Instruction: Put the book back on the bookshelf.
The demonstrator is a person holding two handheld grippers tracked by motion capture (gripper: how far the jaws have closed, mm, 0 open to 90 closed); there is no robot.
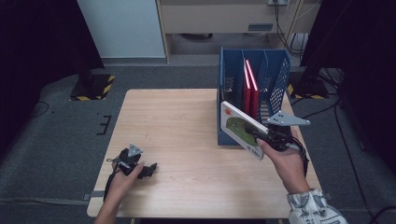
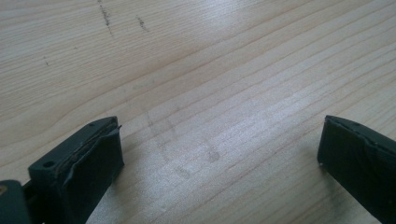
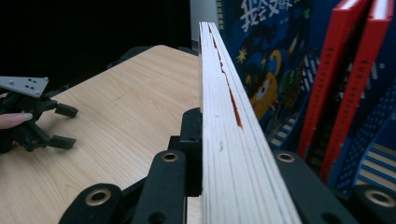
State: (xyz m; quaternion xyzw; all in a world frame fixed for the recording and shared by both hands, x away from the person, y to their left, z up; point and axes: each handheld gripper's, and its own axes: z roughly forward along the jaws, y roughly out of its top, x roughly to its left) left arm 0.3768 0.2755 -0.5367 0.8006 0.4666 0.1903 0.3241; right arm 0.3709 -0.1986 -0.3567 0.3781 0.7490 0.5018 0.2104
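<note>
A: What do we have in the right gripper [image 1: 259, 136]?

B: We see its jaws clamped on a picture book [image 1: 242, 129] with a white and green cover. In the right gripper view the book's page edge [image 3: 223, 121] runs straight up between the two black jaws, and both press against it, one on each side.

A: And where does the book sit?

B: It is held in the air above the right part of the wooden table [image 1: 177, 140], tilted, just in front of the blue file rack [image 1: 271, 79]. From above it overlaps the rack's front wall; we cannot tell whether it touches.

A: What is in the rack?

B: Two red books [image 1: 251, 88] stand upright in a middle compartment. In the right gripper view we also see a dark blue book cover [image 3: 261, 60] with printed characters and stars, just left of the red ones.

A: And the left gripper [image 1: 142, 167]?

B: It rests low on the table near the front left corner, held in the left hand [image 1: 122, 179]. In the left gripper view its jaws stand wide apart, with bare wood between them and nothing gripped. It lies well apart from the book and the rack.
</note>
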